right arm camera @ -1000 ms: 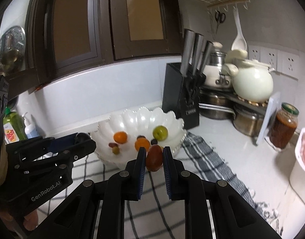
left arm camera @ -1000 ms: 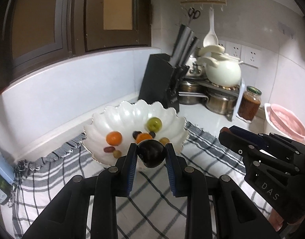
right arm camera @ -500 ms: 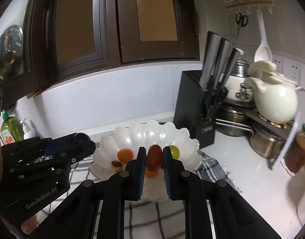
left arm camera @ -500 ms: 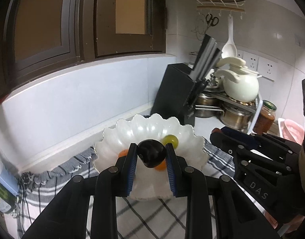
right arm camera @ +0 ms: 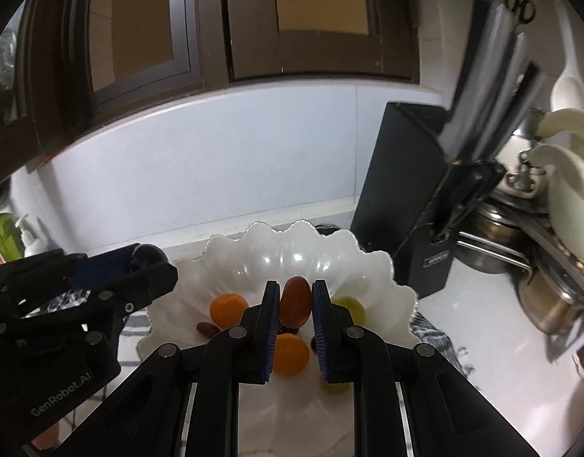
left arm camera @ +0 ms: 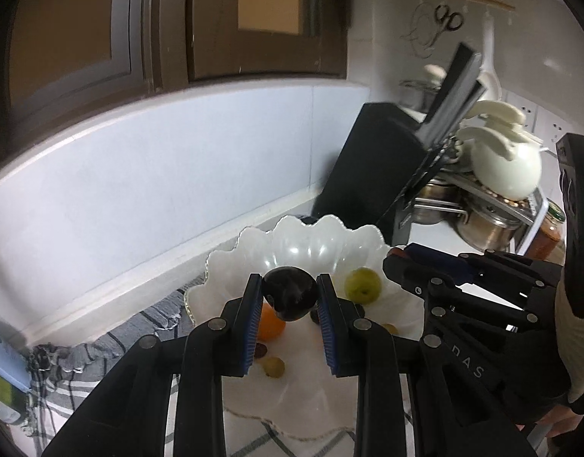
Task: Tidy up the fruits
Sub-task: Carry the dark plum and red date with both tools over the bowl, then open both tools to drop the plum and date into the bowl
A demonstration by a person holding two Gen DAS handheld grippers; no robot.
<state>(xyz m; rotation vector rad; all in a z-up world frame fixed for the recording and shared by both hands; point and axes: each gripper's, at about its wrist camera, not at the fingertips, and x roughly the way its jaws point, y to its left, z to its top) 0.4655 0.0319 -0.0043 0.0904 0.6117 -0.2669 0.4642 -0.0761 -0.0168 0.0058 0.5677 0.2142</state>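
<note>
We hold a dark plum (left arm camera: pixel 290 297) in the left fingers (left arm camera: pixel 253 304) and a reddish fruit (right arm camera: pixel 295 301) in the right fingers (right arm camera: pixel 271 316), both clamped above the white bowl (right arm camera: pixel 299 251), whose free floor lies toward six o'clock

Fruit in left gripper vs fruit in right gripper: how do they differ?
The dark fruit in the left gripper is near-black and round; the red-brown fruit in the right gripper is paler, narrower and oval. Both are clamped between blue pads above the white bowl.

Kitchen corner, dim indoor light.
Dark brown cabinet doors (right arm camera: pixel 231 30) hanging over pale backsplash wall (right arm camera: pixel 215 167); white counter (right arm camera: pixel 478 304) running w/ black knife block (right arm camera: pixel 410 205) standing near steel pots (left arm camera: pixel 482 224); wall sockets (left arm camera: pixel 547 122) showing at rt.
</note>
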